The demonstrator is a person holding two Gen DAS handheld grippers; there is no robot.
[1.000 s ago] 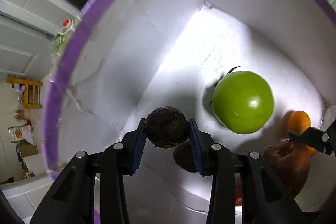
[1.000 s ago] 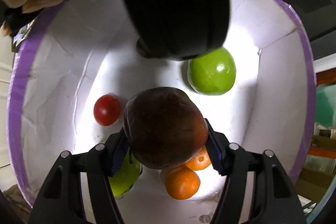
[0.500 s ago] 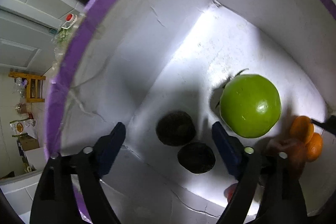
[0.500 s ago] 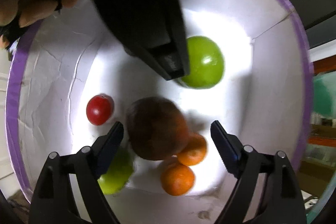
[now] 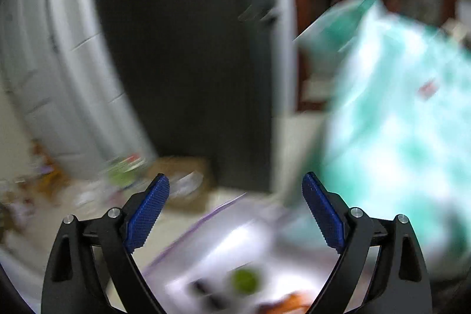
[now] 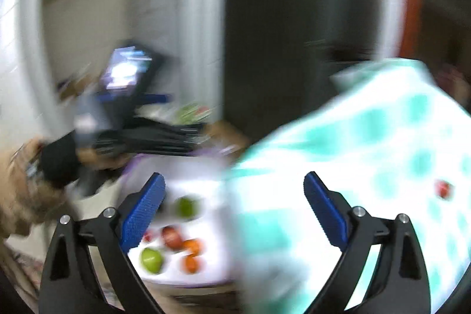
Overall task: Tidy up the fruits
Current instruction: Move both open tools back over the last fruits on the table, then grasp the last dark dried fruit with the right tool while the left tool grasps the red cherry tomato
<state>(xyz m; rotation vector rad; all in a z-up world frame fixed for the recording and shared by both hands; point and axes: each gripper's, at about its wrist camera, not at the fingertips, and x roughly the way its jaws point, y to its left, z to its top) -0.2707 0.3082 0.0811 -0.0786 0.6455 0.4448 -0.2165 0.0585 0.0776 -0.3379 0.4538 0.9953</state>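
Both views are motion-blurred. My left gripper (image 5: 235,214) is open and empty, raised above the white purple-rimmed box (image 5: 206,249); a green fruit (image 5: 245,281), dark fruits (image 5: 203,289) and an orange one (image 5: 294,300) lie blurred inside it. My right gripper (image 6: 234,214) is open and empty, raised above the same box (image 6: 203,190). In it I see green apples (image 6: 151,259) (image 6: 185,206), a red-brown apple (image 6: 172,237), oranges (image 6: 191,262) and a small red fruit (image 6: 147,236).
A white-and-teal patterned cloth (image 6: 368,167) covers a surface right of the box, with a small red item (image 6: 444,189) on it; it also fills the right of the left wrist view (image 5: 397,122). The person's hand with the other gripper (image 6: 88,149) is at left. A dark doorway (image 5: 188,49) stands behind.
Both grippers let go of their fruits, the dark fruit and the red-brown apple, into the box, then rose and tilted up out of it fast. The views now face the room.
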